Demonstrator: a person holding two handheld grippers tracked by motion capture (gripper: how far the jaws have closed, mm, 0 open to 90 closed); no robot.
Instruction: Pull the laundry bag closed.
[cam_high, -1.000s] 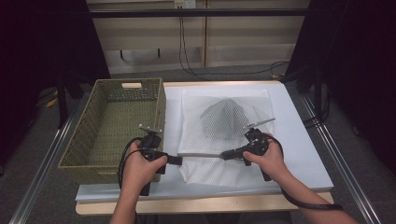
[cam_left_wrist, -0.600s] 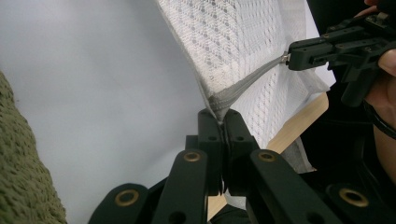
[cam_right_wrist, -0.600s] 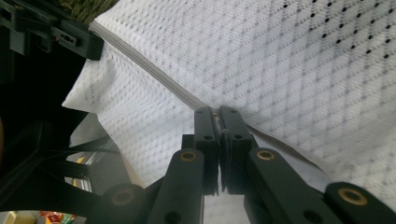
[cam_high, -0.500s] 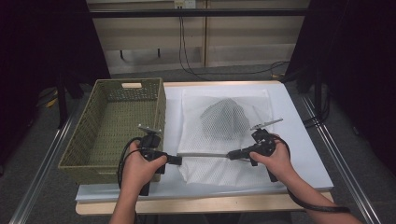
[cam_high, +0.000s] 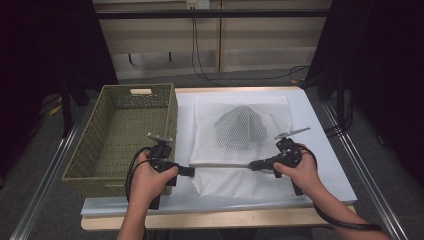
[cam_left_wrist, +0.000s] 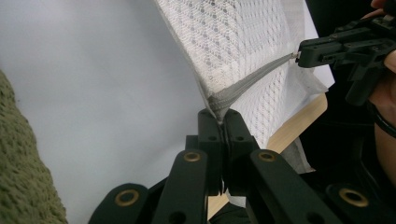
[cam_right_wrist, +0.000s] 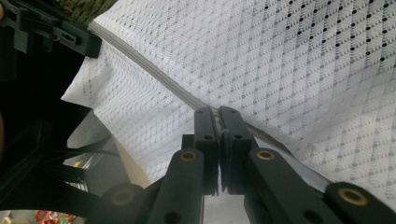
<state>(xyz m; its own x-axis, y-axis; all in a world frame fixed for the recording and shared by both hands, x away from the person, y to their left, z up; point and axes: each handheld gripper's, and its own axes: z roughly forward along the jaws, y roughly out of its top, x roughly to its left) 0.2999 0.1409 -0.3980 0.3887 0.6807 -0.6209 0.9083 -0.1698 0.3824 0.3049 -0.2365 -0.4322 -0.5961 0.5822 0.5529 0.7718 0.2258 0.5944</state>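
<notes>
The right gripper (cam_high: 254, 164) has slid toward the frame's right along the grey zipper (cam_high: 220, 165), both jaws clamped on it. The left gripper (cam_high: 189, 171) pinches its other end. The zipper runs left-right across the lower centre of the white mesh bag (cam_high: 240, 135).

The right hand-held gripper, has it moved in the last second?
Yes. The right hand-held gripper has slid rightward along the zipper, away from the green basket and toward the table's right edge, while the left hand-held gripper stayed put.
</notes>
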